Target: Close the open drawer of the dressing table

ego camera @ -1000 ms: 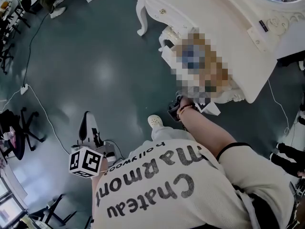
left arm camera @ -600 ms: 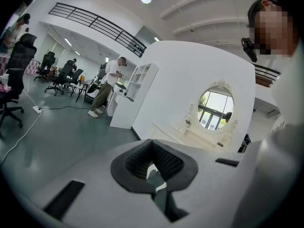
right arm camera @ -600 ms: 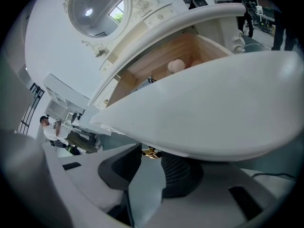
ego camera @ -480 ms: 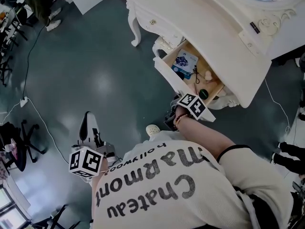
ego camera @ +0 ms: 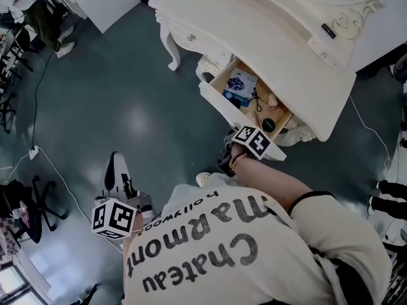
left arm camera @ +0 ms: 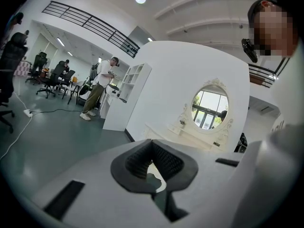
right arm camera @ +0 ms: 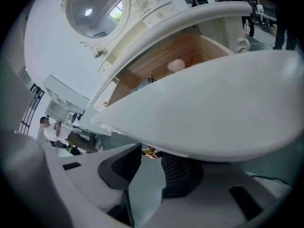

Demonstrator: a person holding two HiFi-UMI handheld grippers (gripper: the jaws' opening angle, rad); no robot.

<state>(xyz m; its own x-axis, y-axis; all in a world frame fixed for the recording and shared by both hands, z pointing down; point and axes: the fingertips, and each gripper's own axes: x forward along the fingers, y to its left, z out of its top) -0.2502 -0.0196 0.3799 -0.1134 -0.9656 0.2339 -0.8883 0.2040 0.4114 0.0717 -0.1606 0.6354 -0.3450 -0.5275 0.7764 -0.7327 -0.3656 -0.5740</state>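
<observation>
1. The left tool (left arm camera: pixel 152 148) is kept idle, its pads pressed together on nothing.
2. The open drawer (ego camera: pixel 219 103), upper centre below the white surface (ego camera: pixel 273 43), is judged rigid, lightly loaded and free-sliding. It is best pushed at its front.
3. Its brass knob (right arm camera: pixel 150 152) appears pinched by the right tool (right arm camera: pixel 152 157).
4. Against the earlier frame, the drawer is seen no further in, only shifted slightly up-left.
</observation>
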